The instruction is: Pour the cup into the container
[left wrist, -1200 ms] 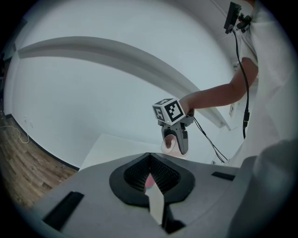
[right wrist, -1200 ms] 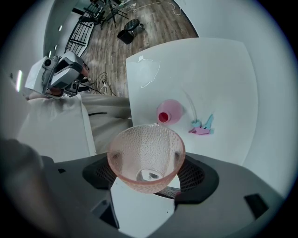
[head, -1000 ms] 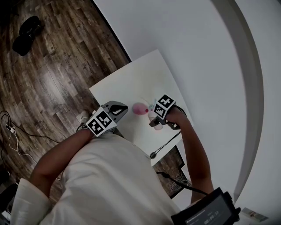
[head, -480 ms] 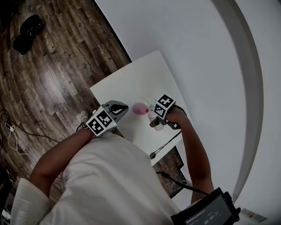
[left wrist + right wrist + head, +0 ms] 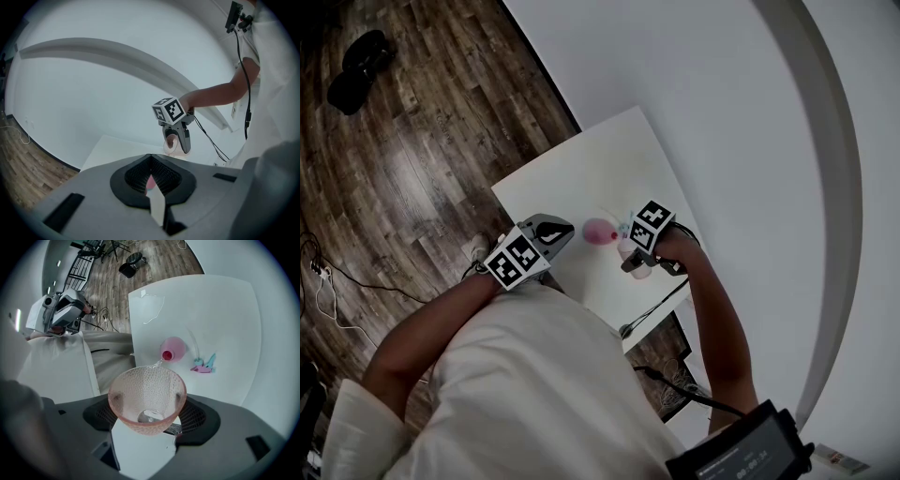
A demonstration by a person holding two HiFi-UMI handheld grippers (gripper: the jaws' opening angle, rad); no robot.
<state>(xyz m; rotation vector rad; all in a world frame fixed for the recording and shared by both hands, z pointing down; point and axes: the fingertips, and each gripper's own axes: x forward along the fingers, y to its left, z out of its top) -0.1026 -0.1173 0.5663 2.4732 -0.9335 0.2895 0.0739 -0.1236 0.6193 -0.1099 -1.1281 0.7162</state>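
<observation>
cup over container, on our table
we see the container (image 5: 172,350) standing on the table (image 5: 225,319), near the edge on our side, between our left gripper (image 5: 566,231) and our right gripper (image 5: 630,261). the cup (image 5: 146,399) sits tilted between the right gripper's jaws, its lip just above the container's mouth. in the right gripper view a small figure (image 5: 204,365) lies just right of the container, and a loop of wire (image 5: 154,310) lies farther off on the table.

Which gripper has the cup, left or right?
Right gripper: its jaws clamp the pink dimpled cup, tipped toward the pink container. Left gripper is shut, empty.
</observation>
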